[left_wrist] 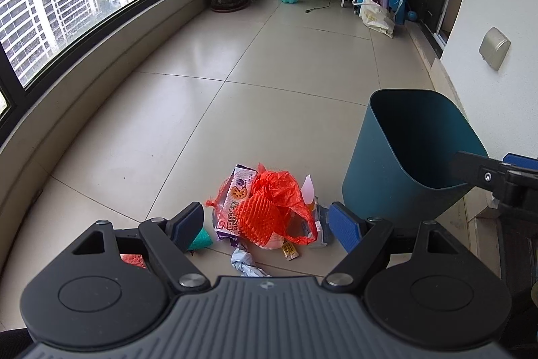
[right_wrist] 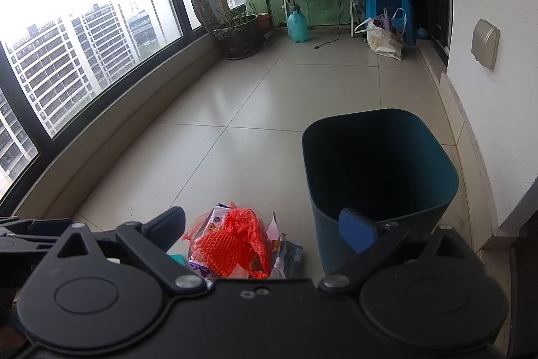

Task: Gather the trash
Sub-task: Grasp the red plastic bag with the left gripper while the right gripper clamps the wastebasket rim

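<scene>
The biggest thing in front of me is the dark teal bin (left_wrist: 403, 157), an upright open-topped tub with rounded corners standing on the pale tiled floor (left_wrist: 235, 73) close to the white wall (left_wrist: 504, 5); its inside looks dark and I cannot tell whether anything lies in it. Just to its left sits the trash pile (left_wrist: 265, 211), a loose heap on the tiles: an orange-red plastic bag (left_wrist: 279, 184) crumpled over an orange foam net sleeve (left_wrist: 259, 214), both lying on a purple-and-white snack wrapper (left_wrist: 235, 187) printed with characters. A white scrap of paper (left_wrist: 308, 187) stands up at the pile's right edge, a crumpled grey-blue wad (left_wrist: 247, 263) lies nearest me, a small yellow packet (left_wrist: 290, 249) rests beside it, and a bit of teal foam (left_wrist: 201, 239) peeks out behind my left finger. My left gripper (left_wrist: 267, 221) hangs low over the floor, pointed at the heap, its blue-padded fingers spread wide on either side of the pile and touching nothing. My right gripper (right_wrist: 272, 229) is held a little higher and to the right, also gaping and empty, its right finger in front of the bin's near wall and its left finger beside the heap.
</scene>
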A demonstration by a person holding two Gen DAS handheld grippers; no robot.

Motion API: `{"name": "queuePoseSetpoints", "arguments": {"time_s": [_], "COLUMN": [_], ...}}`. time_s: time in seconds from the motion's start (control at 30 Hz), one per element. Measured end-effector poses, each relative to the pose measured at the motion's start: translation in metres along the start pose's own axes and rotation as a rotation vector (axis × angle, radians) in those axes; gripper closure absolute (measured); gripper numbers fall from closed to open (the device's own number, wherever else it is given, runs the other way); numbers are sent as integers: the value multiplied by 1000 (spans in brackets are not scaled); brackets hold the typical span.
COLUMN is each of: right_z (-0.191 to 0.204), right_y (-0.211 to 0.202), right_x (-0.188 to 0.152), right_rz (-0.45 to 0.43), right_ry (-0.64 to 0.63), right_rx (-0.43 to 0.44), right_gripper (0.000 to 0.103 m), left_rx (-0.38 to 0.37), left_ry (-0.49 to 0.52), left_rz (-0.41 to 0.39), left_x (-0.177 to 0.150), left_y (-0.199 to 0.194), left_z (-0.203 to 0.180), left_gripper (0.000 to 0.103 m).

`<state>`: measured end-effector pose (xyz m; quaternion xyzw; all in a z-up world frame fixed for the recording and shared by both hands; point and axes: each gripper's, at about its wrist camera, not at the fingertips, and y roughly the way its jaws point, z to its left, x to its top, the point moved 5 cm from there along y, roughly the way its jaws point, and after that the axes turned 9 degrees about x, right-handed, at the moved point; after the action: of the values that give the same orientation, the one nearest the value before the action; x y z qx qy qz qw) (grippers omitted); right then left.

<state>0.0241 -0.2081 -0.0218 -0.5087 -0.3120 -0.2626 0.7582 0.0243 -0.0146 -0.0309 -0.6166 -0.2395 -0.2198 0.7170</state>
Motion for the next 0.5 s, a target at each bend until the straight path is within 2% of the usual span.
{"name": "queuePoseSetpoints", "arguments": {"time_s": [0.2,0.37,0.5], "right_z": [-52,-120,-167], "right_y": [1,22,43], "right_x": [46,62,57], "right_rz": [-15,51,108], "right_ry": [-50,32,76], "right_rx": [-111,-193,-251], "right_gripper": [5,5,5], "left_rx": [-22,75,102], "left_ry": [-25,22,29], "left_rz": [51,79,147], "left_x": [27,51,69], "left_y": [20,52,89], "left_z": [3,-3,-11], "left_gripper": [21,21,21]}}
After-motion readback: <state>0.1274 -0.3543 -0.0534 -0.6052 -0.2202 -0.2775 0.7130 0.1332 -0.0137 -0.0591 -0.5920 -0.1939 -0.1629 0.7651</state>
